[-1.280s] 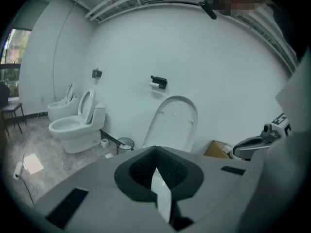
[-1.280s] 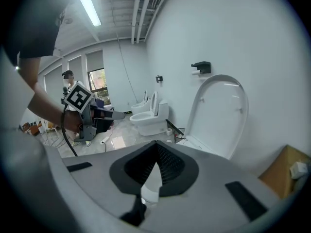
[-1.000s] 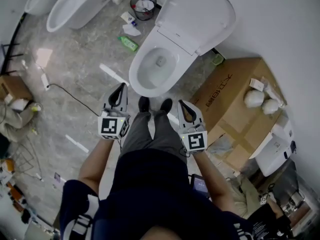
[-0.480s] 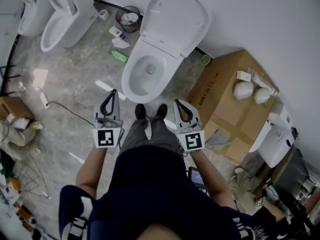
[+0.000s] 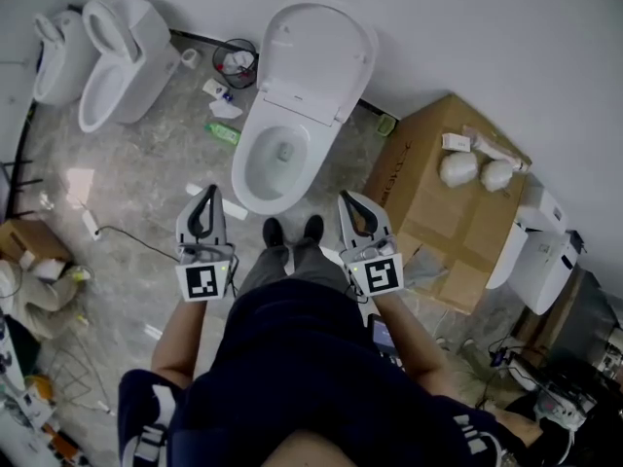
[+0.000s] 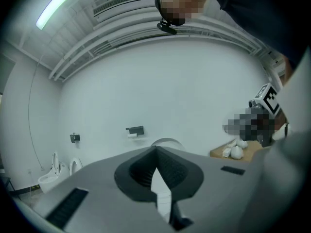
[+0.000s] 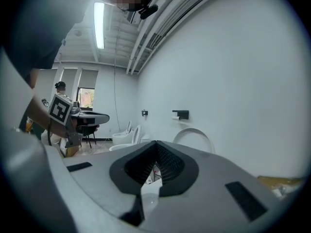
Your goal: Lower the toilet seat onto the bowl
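- Since a second ago both grippers have come up from knee level. In the head view the toilet has slid left, and the left gripper's marker cube has turned to face the camera squarely.
- Left gripper (image 5: 209, 191): jaws pressed together, nothing between them. It is held in front of my left leg, well short of the toilet.
- Right gripper (image 5: 344, 198): jaws also pressed together and empty. It is held level with the left one, on the other side of my shoes (image 5: 275, 230).
- Toilet seat (image 5: 316, 56): still raised, leaning back toward the wall and clear of the bowl (image 5: 251, 191). Neither gripper touches it.
- Left gripper view: the closed jaw tips (image 6: 155, 148) point at the wall, and the top arc of the raised seat (image 6: 167, 142) shows just above them.
- Right gripper view: the closed tips (image 7: 156, 142) point the same way, with the seat arc (image 7: 192, 136) up and to their right.
- Cardboard box (image 5: 438, 212): on the floor just right of the toilet.
- Waste bin (image 5: 234, 61) and green bottle (image 5: 222, 132): on the floor to the toilet's left.
- Two more toilets (image 5: 117, 61) stand beyond the bin, along the wall.
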`<action>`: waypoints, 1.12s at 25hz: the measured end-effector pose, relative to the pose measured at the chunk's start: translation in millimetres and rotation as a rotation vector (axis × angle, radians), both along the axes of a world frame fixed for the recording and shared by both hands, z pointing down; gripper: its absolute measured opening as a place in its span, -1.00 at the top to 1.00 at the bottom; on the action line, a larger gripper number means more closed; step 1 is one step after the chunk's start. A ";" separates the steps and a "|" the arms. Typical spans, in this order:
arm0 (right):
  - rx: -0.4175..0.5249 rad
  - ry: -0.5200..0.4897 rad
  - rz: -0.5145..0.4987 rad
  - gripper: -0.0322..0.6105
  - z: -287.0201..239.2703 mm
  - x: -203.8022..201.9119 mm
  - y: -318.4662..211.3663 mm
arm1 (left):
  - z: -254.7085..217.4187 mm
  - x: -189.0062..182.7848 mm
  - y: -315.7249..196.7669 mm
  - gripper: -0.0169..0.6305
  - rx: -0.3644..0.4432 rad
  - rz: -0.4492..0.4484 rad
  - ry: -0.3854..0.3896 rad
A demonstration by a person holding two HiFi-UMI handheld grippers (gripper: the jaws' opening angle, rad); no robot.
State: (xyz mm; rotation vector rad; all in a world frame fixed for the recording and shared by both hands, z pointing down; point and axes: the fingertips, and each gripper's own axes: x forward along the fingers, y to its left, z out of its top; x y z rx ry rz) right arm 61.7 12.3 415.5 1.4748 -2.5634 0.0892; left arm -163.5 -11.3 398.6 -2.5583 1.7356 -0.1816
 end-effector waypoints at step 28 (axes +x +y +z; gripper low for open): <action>0.074 0.009 0.090 0.84 -54.4 25.7 -0.1 | -55.6 8.7 12.4 0.88 0.143 0.010 -0.004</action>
